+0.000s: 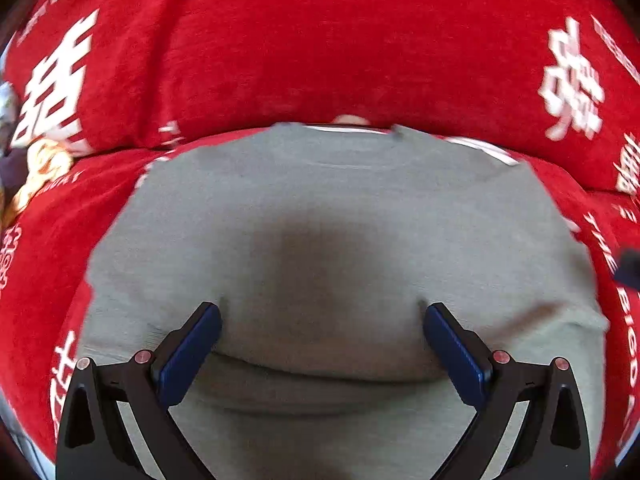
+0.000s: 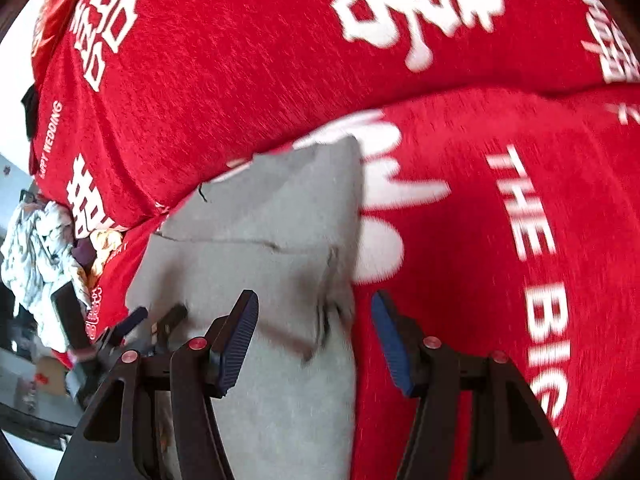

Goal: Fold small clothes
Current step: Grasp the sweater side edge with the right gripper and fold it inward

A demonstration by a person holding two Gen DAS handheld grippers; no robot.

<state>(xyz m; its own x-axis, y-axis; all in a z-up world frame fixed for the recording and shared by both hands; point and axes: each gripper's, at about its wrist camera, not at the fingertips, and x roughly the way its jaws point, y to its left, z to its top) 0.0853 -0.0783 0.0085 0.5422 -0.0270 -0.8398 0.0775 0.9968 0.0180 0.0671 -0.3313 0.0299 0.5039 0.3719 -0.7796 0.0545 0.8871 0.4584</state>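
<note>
A grey garment (image 1: pixel 320 208) lies flat on a red cover and fills the middle of the left wrist view, with a fold ridge near its close edge. My left gripper (image 1: pixel 322 316) hangs open above it, its blue pads wide apart and holding nothing. In the right wrist view the grey garment (image 2: pixel 260 248) shows folded layers and a straight right edge. My right gripper (image 2: pixel 314 308) stands open over that edge, and the pads do not press on the cloth. The left gripper (image 2: pixel 154 318) shows small at the garment's left side.
The red cover (image 1: pixel 320 40) with white lettering spreads under everything and rises in a bulge behind the garment (image 2: pixel 280 60). A heap of light patterned clothes (image 2: pixel 32 248) lies off the cover's left end, and floor shows below it.
</note>
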